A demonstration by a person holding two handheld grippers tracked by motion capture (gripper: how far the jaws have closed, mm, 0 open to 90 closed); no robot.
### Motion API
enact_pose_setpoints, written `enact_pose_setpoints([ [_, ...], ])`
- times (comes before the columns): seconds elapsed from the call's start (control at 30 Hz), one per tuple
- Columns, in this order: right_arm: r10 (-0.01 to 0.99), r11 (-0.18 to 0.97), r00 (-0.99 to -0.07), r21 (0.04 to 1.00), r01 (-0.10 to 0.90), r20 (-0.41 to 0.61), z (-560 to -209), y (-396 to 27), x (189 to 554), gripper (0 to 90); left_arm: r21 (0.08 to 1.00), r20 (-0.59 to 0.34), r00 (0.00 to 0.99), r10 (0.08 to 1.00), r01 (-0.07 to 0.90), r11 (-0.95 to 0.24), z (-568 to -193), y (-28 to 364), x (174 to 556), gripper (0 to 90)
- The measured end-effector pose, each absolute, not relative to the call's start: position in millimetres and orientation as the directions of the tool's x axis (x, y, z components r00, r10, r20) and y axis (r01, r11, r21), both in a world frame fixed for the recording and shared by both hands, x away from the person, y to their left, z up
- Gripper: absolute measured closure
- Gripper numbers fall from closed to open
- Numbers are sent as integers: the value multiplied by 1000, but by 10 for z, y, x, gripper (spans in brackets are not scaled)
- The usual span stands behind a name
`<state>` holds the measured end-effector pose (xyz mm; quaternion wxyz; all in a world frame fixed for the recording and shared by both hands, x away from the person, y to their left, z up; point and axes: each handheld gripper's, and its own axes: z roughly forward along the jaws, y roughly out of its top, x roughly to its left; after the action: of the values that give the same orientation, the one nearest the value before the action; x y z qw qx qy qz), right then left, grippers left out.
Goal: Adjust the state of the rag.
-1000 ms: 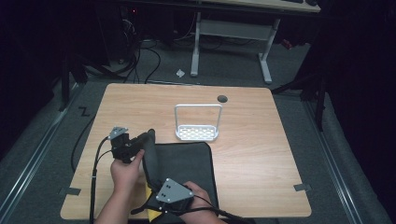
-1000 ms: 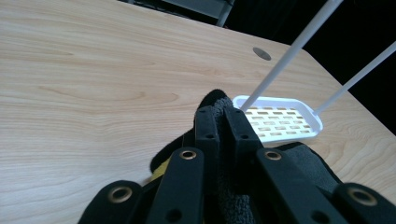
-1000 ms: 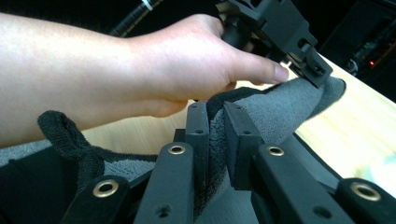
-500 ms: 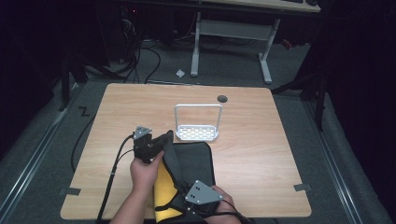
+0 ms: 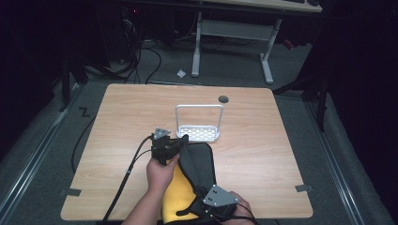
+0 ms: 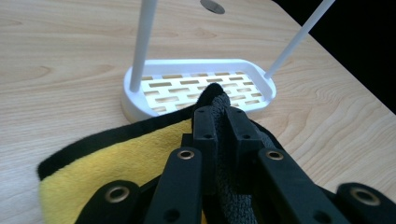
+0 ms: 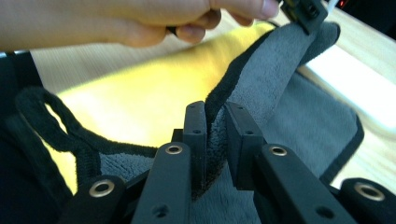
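A plush microfibre cloth [image 5: 199, 164], dark grey on one face and yellow on the other with black edging, lies partly folded at lower centre, near a white slotted plastic rack [image 5: 199, 132].

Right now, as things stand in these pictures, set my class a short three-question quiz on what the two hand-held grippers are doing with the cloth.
1. True or false: the left hand-held gripper is shut on an edge of the cloth.
2. Multiple choice: the white rack is (A) beyond the cloth, standing on the table; (B) on the floor; (C) lifted in a gripper.
3. Fill in: the cloth is grey with black edging on one face and ____ on the other.

Key: 1 true. 2 A. 3 yellow. For discussion: the right hand-held gripper also clamps a cloth edge, nearer the person.
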<state>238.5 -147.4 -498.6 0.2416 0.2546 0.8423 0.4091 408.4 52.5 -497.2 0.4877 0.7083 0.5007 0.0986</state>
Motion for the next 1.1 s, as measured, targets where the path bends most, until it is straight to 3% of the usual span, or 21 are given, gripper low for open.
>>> enact_pose_setpoints([
  [0.2, 637, 537, -749, 801, 263, -181, -5105, -1556, 2407, 780, 780, -333, 491, 805, 623, -57, -5013, 362, 4126, 826],
  [0.47, 655, 525, -738, 799, 293, -159, -5136, -1608, 2422, 689, 778, -334, 511, 792, 624, -75, -5037, 171, 4156, 780],
  [0.53, 660, 511, -736, 810, 289, -153, -5114, -1629, 2419, 661, 778, -350, 525, 776, 624, -72, -5036, 136, 4155, 737],
  [0.57, 667, 498, -730, 819, 284, -152, -5091, -1653, 2422, 636, 780, -354, 535, 767, 621, -74, -5031, 121, 4153, 658],
  [0.67, 676, 487, -722, 825, 288, -147, -5081, -1680, 2437, 632, 788, -345, 556, 756, 609, -87, -5012, 102, 4139, 594],
  [0.83, 680, 482, -720, 824, 298, -137, -5085, -1701, 2459, 633, 802, -345, 574, 743, 591, -84, -4943, 185, 4071, 528],
  [1.1, 680, 489, -718, 822, 293, -149, -5088, -1694, 2465, 634, 821, -319, 575, 754, 565, -84, -4922, 621, 3812, 526],
])
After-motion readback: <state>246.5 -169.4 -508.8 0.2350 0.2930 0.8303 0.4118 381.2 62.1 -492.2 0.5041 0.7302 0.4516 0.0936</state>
